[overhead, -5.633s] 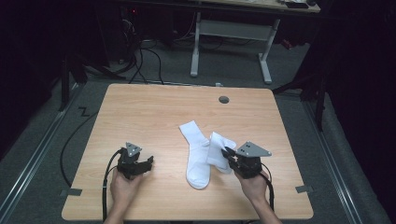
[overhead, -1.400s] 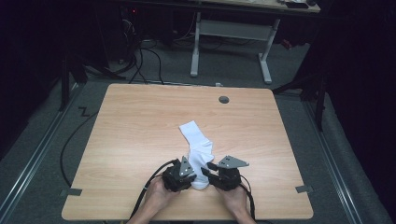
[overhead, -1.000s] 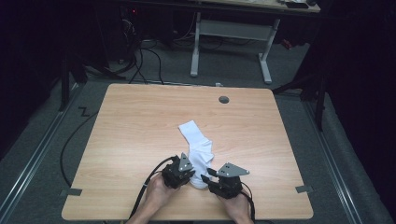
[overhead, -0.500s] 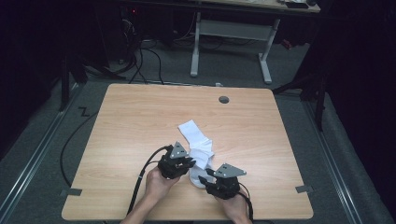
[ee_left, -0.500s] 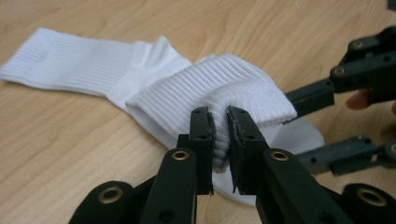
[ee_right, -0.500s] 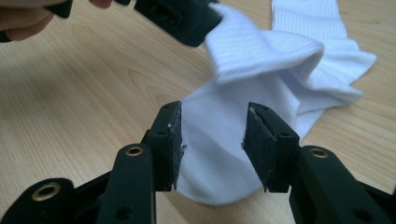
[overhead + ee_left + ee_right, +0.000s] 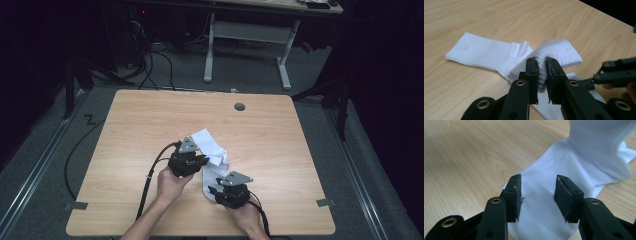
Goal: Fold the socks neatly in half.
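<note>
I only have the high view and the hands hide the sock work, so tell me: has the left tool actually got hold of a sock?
Observer: Yes. In the left gripper view the left tool is shut on a fold of the white sock, pads pressing the ribbed fabric.
Operator: And the right tool?
Observer: The right tool stands open over the other sock; its pads do not press the fabric. Its jaws have just been opening.
Operator: Is the pinched sock flat?
Observer: No, the pinched part is lifted and bunched; its ribbed cuff lies flat on the table.
</note>
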Motion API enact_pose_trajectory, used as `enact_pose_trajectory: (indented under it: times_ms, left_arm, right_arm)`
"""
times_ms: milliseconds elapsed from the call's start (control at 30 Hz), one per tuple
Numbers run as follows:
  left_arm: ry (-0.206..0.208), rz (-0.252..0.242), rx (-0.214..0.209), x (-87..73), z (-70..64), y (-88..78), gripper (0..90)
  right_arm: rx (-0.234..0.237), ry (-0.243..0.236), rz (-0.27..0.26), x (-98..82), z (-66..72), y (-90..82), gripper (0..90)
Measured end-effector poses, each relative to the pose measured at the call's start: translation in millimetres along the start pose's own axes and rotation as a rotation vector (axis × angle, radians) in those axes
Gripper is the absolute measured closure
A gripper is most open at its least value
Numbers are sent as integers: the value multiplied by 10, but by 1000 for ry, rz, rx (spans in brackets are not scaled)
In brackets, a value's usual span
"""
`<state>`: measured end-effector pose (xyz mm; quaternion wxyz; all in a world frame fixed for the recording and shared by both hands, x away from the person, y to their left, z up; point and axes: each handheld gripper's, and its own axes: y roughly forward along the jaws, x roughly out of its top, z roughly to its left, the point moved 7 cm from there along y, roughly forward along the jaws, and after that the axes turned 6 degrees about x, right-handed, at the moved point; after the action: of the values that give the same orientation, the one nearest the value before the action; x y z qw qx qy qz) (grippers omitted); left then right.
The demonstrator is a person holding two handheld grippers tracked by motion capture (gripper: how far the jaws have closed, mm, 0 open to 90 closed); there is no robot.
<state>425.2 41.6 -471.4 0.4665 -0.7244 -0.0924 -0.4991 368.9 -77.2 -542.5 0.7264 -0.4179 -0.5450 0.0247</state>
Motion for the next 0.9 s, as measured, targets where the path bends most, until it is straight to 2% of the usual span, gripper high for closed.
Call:
enact_pose_trajectory:
  times_ms: [100, 133, 233, 300, 567, 900]
  left_arm:
    - [-16, -14, 10, 75, 38, 18, 809]
    - [-1, -19, 40, 137, 53, 40, 809]
    - [2, -20, 55, 187, 69, 60, 809]
    - [1, -20, 71, 238, 103, 91, 810]
    - [-50, 0, 117, 256, 283, 188, 810]
    - [-92, 28, 154, 244, 424, 320, 810]
  right_arm:
    - [2, -10, 16, -42, 21, 15, 565]
    - [9, -3, 18, -69, 31, 14, 562]
    - [13, 2, 20, -88, 45, 4, 562]
    - [18, -11, 25, -102, 73, -9, 562]
    - [23, -17, 24, -124, 122, -19, 561]
    - [34, -21, 25, -142, 157, -33, 560]
